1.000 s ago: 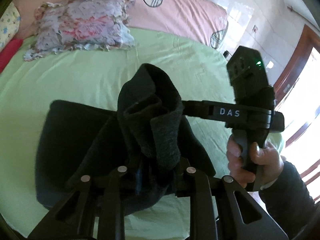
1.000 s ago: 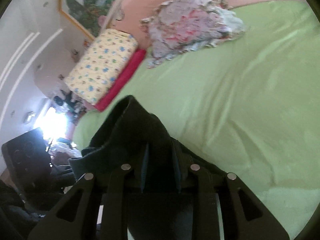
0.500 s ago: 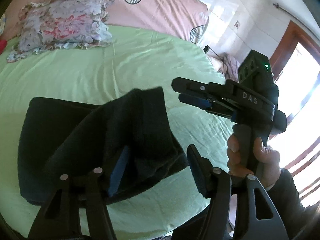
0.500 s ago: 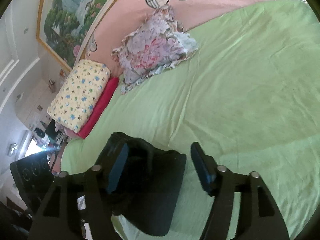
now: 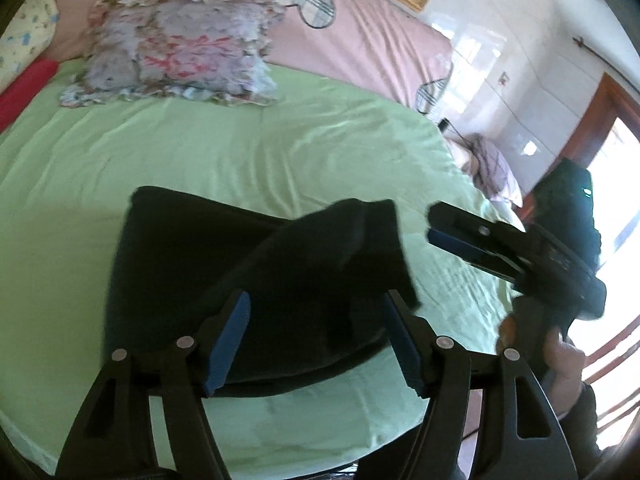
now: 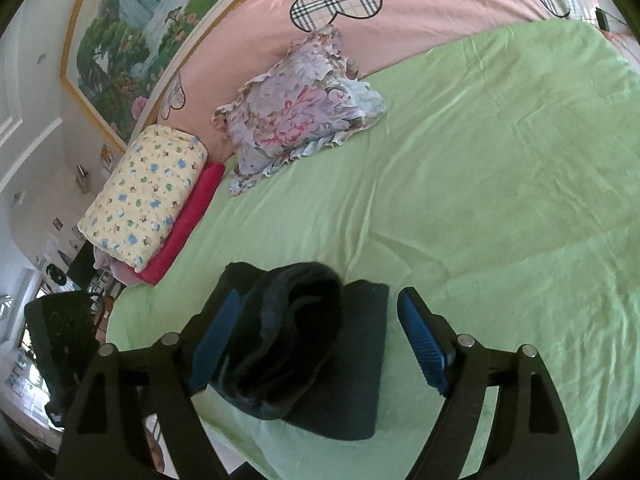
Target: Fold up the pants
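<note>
Both tools now released; pants [image 5: 256, 280] dropped on bed [image 5: 280, 152].

Black claw [image 5: 316, 340], blue pads [image 5: 228, 340]

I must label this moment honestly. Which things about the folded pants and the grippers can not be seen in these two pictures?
- Near edge of the pants, left wrist view: hidden behind the open left gripper.
- Whether the raised top fold lies flat: right wrist view shows it bunched; motion blur softens it in the left view.
- Right gripper, open: its body is blurred in the left view.
</note>
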`<state>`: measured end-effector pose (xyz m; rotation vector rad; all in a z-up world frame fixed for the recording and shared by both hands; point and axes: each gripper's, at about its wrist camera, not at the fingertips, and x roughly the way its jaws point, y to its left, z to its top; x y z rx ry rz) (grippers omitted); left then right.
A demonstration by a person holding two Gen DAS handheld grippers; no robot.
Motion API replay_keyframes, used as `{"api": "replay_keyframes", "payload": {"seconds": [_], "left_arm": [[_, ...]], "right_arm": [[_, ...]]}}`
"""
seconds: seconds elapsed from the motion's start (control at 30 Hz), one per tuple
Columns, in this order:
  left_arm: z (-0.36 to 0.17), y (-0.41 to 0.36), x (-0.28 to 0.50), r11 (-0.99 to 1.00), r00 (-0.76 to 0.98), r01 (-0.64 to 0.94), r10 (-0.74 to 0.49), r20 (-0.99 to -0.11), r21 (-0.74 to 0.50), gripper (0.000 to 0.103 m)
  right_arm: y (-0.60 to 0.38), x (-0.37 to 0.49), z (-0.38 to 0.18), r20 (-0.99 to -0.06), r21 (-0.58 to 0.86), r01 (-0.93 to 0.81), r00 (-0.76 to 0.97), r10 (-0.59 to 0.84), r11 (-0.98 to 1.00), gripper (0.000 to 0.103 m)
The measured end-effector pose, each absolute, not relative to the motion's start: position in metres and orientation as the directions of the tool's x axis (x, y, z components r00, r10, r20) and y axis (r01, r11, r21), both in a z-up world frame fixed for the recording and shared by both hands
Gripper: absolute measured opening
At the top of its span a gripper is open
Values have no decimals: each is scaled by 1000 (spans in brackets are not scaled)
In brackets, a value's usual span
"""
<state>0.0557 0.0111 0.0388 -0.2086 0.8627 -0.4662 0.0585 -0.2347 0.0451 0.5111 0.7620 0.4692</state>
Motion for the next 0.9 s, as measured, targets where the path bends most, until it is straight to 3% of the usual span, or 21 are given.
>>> {"api": "replay_keyframes", "payload": {"seconds": [0.2, 0.9], "left_arm": [[41, 42, 57, 910, 608, 240, -412, -678, -338, 78], [21, 112, 75, 913, 615, 70, -356, -704, -401, 80]], "right_arm": [[-221, 47, 54, -537, 543, -188, 672, 511, 818, 95], [-189, 46, 32, -625, 518, -91, 638, 449, 851, 95]]}}
